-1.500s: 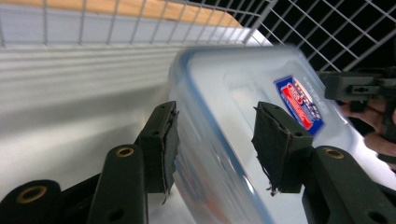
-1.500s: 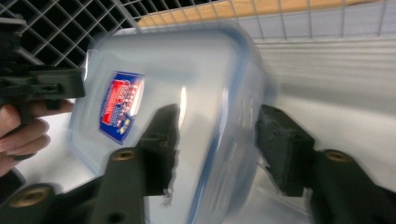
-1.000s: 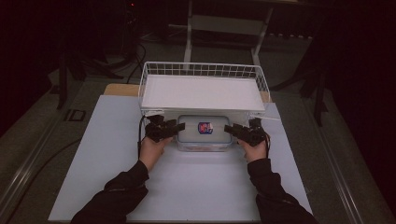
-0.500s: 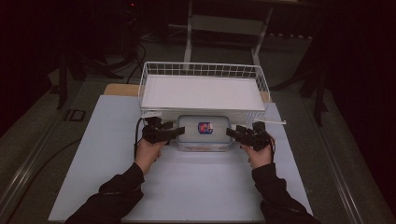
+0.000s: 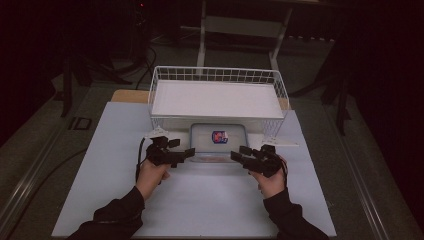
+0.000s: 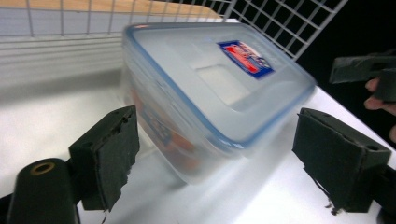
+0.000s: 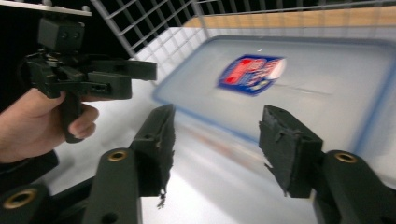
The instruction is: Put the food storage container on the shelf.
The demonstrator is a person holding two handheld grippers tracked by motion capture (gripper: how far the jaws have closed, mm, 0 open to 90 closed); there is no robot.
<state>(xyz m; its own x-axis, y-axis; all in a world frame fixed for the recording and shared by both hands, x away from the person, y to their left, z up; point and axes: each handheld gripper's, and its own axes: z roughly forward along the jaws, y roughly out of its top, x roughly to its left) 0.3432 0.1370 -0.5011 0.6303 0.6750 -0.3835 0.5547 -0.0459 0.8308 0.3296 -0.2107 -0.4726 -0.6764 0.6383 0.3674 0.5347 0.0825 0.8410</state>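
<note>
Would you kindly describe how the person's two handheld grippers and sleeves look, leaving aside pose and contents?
Both arms wear dark sleeves to the wrist. The left gripper and right gripper are black pistol-grip tools, each claw having two flat jaws faced with frayed black foam pads and brass-coloured pivot holes. A black cable trails from the left one, and each carries a pale three-cornered plate on top.

Compared with a second ago, both hands sit lower on the counter, drawn back toward the person. The left tongs [image 5: 186, 152] and right tongs [image 5: 238, 152] are now off the sides of the clear lidded box [image 5: 218, 142] and lie at its near corners, jaws spread, nothing gripped. The box itself appears blurred in both gripper views.
</note>
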